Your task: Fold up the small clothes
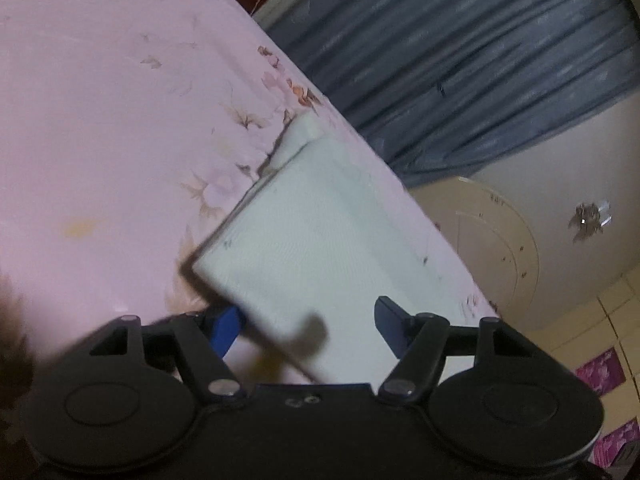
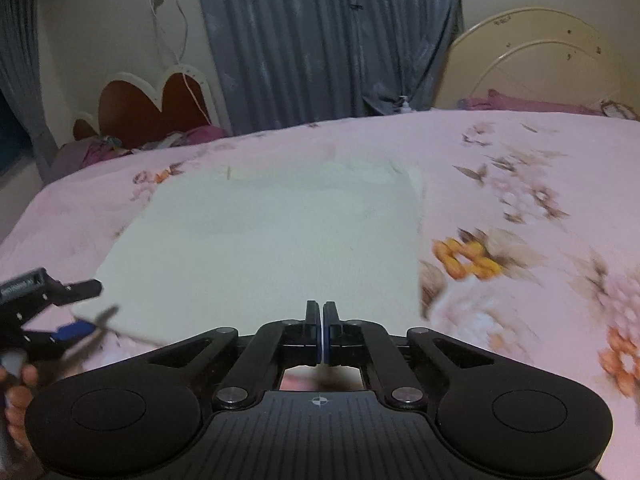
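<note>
A white folded cloth (image 2: 272, 240) lies flat on the pink flowered bedsheet (image 2: 520, 312). My right gripper (image 2: 322, 308) is shut at the middle of the cloth's near edge, and the edge appears pinched between its pads. In the left wrist view the cloth (image 1: 312, 240) runs tilted across the frame, its near corner raised with a dark shadow under it. My left gripper (image 1: 308, 316) is open, with that corner between its blue-padded fingers (image 1: 228, 322) and the pads clear of it. The left gripper (image 2: 90, 308) also shows at the cloth's near left corner, rolled on its side and held by a hand (image 2: 16, 392).
Blue curtains (image 2: 320, 40) hang behind the bed. A cream headboard (image 2: 532, 60) stands at the far right and a red heart-shaped one (image 2: 156, 108) at the far left. Purple clothes (image 2: 520, 104) lie along the bed's far edge. The bed's edge (image 1: 400, 184) drops off beside the cloth.
</note>
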`<control>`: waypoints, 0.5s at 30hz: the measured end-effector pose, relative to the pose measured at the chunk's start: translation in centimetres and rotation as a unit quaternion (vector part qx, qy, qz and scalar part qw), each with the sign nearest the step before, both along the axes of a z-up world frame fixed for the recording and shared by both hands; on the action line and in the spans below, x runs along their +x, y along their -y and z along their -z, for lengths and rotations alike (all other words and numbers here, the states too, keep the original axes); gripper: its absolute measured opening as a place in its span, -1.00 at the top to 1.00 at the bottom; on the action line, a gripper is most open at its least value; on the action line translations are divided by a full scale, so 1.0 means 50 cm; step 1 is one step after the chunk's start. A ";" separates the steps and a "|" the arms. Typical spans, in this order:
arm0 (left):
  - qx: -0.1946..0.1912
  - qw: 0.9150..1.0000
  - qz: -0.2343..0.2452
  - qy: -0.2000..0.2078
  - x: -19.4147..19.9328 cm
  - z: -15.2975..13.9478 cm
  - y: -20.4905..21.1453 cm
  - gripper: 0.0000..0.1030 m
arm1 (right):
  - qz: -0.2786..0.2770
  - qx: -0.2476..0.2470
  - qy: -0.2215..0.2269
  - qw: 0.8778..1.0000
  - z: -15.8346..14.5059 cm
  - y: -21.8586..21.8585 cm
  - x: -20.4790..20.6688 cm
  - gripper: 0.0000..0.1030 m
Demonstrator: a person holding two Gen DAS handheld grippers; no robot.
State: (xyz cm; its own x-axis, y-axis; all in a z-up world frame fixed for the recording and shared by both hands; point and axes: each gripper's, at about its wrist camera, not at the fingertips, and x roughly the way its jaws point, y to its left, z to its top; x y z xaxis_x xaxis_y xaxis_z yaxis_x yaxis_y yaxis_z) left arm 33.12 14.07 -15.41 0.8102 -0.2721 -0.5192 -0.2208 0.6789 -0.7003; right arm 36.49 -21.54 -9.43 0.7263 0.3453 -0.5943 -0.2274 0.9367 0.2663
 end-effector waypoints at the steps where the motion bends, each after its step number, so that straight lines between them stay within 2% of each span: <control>1: 0.000 1.000 -0.003 0.005 0.005 0.003 0.001 -0.34 | -0.003 0.001 -0.001 1.000 -0.001 -0.010 0.014 0.99; 5: -0.001 1.000 -0.014 0.023 0.038 0.005 -0.001 -0.36 | -0.022 0.001 -0.006 1.000 0.002 -0.068 0.080 0.99; 11: -0.010 0.999 -0.027 0.031 0.088 0.010 -0.001 -0.23 | -0.035 -0.005 -0.017 0.999 0.024 -0.156 0.174 0.99; 12: -0.011 0.999 -0.030 0.029 0.094 0.011 -0.001 -0.15 | -0.035 -0.005 -0.018 0.999 0.026 -0.164 0.185 0.99; 14: -0.012 0.999 -0.043 0.022 0.093 0.013 -0.003 0.12 | -0.035 -0.003 -0.020 0.999 0.031 -0.174 0.203 0.99; 15: -0.011 0.998 -0.051 0.018 0.087 0.016 -0.005 0.41 | -0.036 -0.002 -0.019 0.999 0.032 -0.177 0.208 0.99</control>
State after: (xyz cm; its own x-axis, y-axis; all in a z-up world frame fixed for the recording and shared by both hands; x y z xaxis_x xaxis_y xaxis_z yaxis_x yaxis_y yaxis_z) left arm 37.49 14.34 -16.22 0.8527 -0.1985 -0.4832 -0.2617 0.6383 -0.7239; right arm 46.91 -12.67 -11.04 0.6766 0.3943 -0.6218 -0.2847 0.9189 0.2730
